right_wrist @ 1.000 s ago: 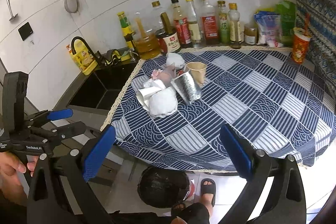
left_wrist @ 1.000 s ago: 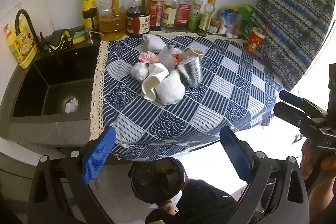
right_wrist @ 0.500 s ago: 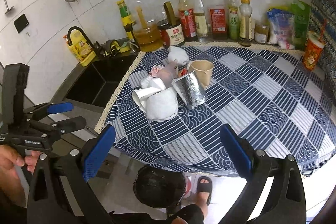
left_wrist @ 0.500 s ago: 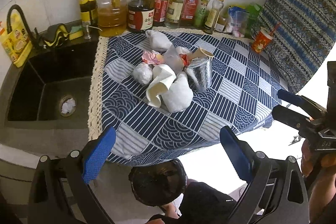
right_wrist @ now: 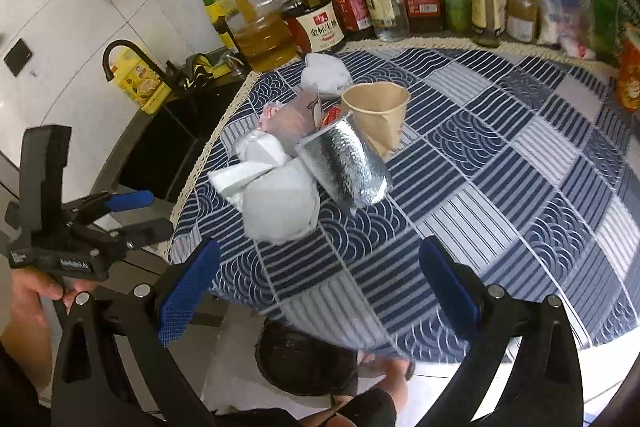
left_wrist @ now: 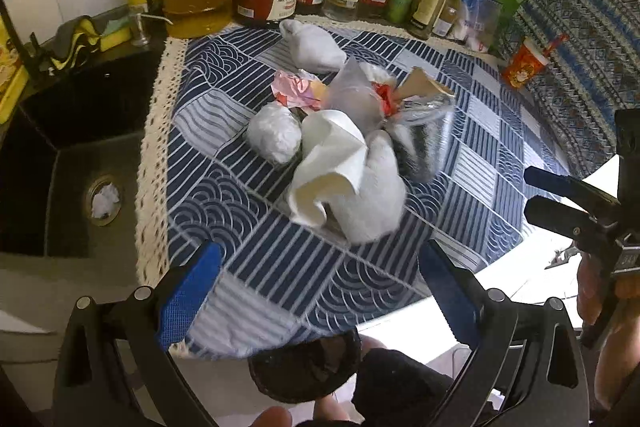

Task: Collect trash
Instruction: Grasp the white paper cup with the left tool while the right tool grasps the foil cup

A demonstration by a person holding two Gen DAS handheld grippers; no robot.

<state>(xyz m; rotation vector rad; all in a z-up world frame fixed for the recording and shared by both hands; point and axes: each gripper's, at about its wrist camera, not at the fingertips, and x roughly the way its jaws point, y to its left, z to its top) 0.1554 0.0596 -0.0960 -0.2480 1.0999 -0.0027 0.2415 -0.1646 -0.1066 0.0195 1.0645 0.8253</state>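
Hovering over the near edge of the blue patterned tablecloth [left_wrist: 248, 259], both your tools sit above the counter with nothing in them. Beside the cloth, on your left, lies the black sink [left_wrist: 68, 147], and a row of sauce bottles [right_wrist: 360, 3] lines the tiled wall behind. Below the table edge, between your feet, there's the round black bin [right_wrist: 304, 363].

Now the trash pile [left_wrist: 340, 147], bunched together mid-cloth: a white tied bag [right_wrist: 280, 207] nearest you, a folded white paper [left_wrist: 332, 163] lying against it, a crushed silver foil pouch [right_wrist: 344, 167] touching its right side, a brown paper cup [right_wrist: 378, 107] tipped behind that, and a pink wrapper [left_wrist: 294, 89] farther back.

Your left gripper [left_wrist: 320, 275] is spread wide, blue pads well apart, empty, aimed at the white bag from just short of it. Your right gripper [right_wrist: 316, 275] is spread just as wide, also empty, pointing at the bag and pouch. From the right view, your left hand [right_wrist: 36, 291] wraps the handle low at the left.
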